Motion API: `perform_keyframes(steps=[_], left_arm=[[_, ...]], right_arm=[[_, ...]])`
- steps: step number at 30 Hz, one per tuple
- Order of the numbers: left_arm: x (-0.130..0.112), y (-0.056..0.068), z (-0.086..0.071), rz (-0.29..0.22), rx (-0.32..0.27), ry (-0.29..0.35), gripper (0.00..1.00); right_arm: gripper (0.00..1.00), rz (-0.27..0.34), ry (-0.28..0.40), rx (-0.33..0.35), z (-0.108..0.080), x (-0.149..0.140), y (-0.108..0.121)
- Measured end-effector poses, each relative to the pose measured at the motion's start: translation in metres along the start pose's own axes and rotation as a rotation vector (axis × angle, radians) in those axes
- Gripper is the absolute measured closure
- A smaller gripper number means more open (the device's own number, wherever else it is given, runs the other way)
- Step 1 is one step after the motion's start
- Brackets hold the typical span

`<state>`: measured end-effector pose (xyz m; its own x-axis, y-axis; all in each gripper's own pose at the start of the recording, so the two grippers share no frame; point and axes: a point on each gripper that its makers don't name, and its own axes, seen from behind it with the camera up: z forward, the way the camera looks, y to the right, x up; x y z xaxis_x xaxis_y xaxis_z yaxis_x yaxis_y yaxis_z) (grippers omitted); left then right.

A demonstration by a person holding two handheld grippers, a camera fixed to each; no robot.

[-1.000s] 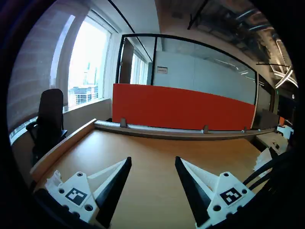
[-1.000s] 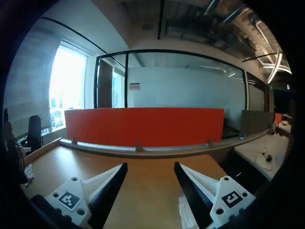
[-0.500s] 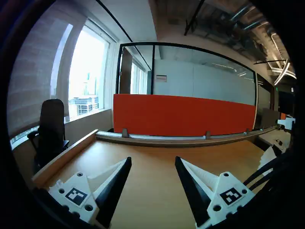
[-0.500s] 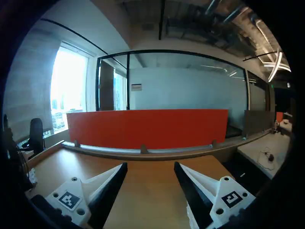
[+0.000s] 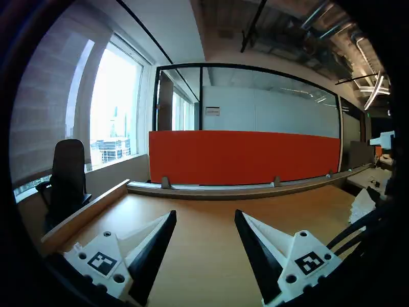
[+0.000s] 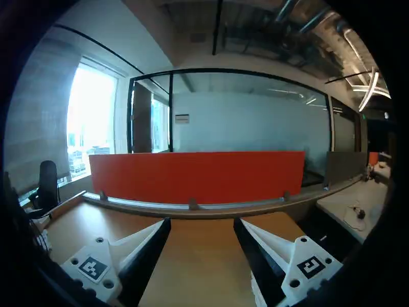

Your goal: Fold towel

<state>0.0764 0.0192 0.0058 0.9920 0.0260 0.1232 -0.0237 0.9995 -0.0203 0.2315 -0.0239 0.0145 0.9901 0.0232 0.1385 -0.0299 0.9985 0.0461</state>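
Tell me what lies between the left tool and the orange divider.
In the left gripper view, bare wooden desk top runs from the open left tool to a low rail with small brackets at the foot of the orange divider.

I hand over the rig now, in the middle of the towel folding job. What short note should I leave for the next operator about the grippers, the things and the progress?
Left gripper: open, holding nothing, above the light brown wooden desk.
Right gripper: open, holding nothing, above the same desk, pointing toward the orange divider panel.
Towel: I cannot tell where it lies or how far it is folded.
Done: no fold can be confirmed.
Left: find the towel, grasp it, fold it.
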Motion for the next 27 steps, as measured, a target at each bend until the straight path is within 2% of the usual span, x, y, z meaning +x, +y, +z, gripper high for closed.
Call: perform_keyframes(steps=[8,15,27], left_arm=[[-0.018,-0.007,-0.002,0.002,-0.001,0.023,0.16],[-0.045,-0.011,0.001,-0.001,-0.008,0.032,0.16],[-0.084,-0.014,0.000,-0.008,-0.015,0.051,0.16]], right_arm=[[0.06,0.025,0.019,0.000,0.001,-0.004,-0.008],[0.06,0.033,0.034,-0.005,0.003,-0.018,-0.014],[0.06,0.018,0.069,-0.004,0.003,-0.036,-0.022]])
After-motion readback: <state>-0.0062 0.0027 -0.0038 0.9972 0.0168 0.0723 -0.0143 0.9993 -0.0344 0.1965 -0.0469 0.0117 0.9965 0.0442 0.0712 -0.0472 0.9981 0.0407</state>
